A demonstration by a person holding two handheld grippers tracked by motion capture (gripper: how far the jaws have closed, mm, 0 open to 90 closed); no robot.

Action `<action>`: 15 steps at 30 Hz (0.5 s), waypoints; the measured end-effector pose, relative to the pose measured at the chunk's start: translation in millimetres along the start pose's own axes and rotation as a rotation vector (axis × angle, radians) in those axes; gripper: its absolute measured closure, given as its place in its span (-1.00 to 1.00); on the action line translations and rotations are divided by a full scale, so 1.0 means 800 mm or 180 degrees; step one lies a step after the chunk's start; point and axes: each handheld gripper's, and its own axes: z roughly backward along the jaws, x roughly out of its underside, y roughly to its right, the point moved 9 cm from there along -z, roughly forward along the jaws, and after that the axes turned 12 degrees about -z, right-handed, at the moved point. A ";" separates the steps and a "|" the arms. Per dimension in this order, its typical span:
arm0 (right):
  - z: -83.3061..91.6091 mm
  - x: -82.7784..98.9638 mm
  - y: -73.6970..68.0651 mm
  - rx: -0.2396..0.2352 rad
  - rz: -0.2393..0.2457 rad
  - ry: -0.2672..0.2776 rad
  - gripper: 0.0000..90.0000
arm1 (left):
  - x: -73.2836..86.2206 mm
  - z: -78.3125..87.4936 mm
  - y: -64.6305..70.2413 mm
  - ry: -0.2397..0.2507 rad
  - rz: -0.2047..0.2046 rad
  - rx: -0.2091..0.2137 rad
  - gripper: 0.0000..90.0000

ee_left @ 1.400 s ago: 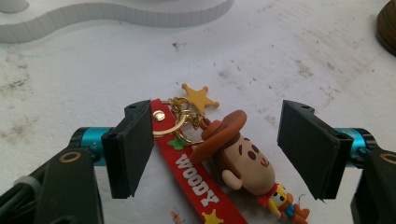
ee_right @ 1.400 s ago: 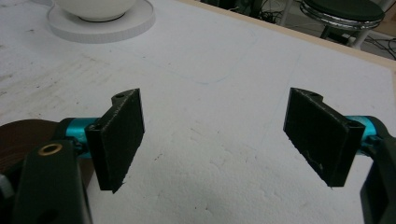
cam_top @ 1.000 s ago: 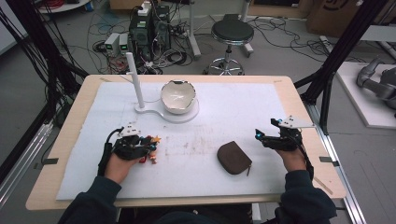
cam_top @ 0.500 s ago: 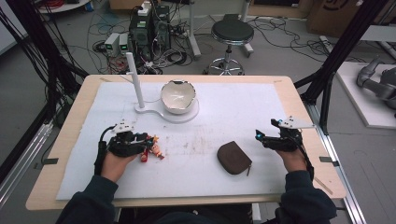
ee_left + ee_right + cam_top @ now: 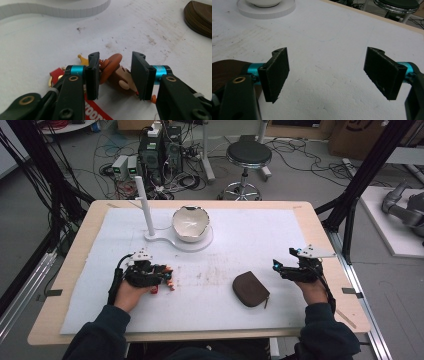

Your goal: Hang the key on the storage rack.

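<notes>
Holding my left gripper (image 5: 113,75) low over the white mat (image 5: 260,240), I have a small brown toy figure (image 5: 116,73) between its two black jaws. The jaws have just been closing a little, and the left pad touches the orange part of the figure, but on the right side I cannot tell if the pad presses on it or stands just beside it. So the jaws are narrow around the toy, and a firm grip is not sure. The figure lies on the mat, together with a red tag (image 5: 96,111) and a small gold piece that reach out under the gripper. In the high view the same toy (image 5: 167,281) is at the tip of my left gripper (image 5: 162,276), near the front left part of the mat. My right gripper (image 5: 325,72) rests on the right side, its jaws wide apart with only the bare mat between them. A brown zip pouch (image 5: 250,289) lies on the mat between my two hands, nearer to the right one. A white bowl (image 5: 190,223) stands on a white stand (image 5: 200,244) at the far side, well apart from the toy.
</notes>
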 end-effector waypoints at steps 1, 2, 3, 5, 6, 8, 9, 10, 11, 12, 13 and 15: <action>0.000 0.000 0.000 0.0000 0.0000 0.0000 -0.54 | -0.001 -0.001 0.000 -0.0002 -0.0056 0.0009 0.32; 0.000 0.000 0.000 0.0000 -0.0004 0.0000 -0.54 | -0.003 -0.003 -0.001 -0.0001 -0.0124 0.0025 0.32; 0.000 0.000 0.000 0.0003 -0.0014 -0.0006 -0.54 | -0.004 -0.004 -0.002 -0.0011 -0.0147 0.0030 0.32; -0.001 0.000 0.000 0.0004 -0.0008 -0.0004 -0.54 | -0.006 -0.006 -0.004 0.0007 -0.0193 0.0024 0.35; -0.001 0.001 -0.001 0.0002 -0.0007 -0.0012 -0.54 | -0.009 -0.007 -0.006 0.0026 -0.0230 0.0008 0.48; -0.001 0.001 0.000 0.0005 0.0004 -0.0015 -0.54 | -0.016 -0.012 -0.010 0.0072 -0.0233 -0.0015 0.48; -0.001 0.001 0.000 0.0005 0.0004 -0.0015 -0.54 | -0.016 -0.012 -0.010 0.0072 -0.0233 -0.0015 0.48; -0.001 0.001 0.000 0.0005 0.0004 -0.0015 -0.54 | -0.017 -0.013 -0.010 0.0066 -0.0176 -0.0072 0.48; -0.001 0.001 -0.001 0.0007 -0.0004 -0.0013 -0.54 | -0.018 -0.011 -0.012 0.0033 -0.0161 -0.0179 0.46; -0.001 0.001 -0.001 0.0002 -0.0014 -0.0012 -0.54 | -0.018 -0.009 -0.012 -0.0005 -0.0153 -0.0258 0.33; 0.000 0.000 0.000 0.0000 -0.0006 -0.0005 -0.54 | -0.018 -0.007 -0.013 -0.0022 -0.0131 -0.0317 0.20; 0.000 0.000 0.002 0.0001 -0.0028 -0.0002 -0.54 | -0.016 0.004 -0.008 0.0006 0.0000 -0.0442 0.14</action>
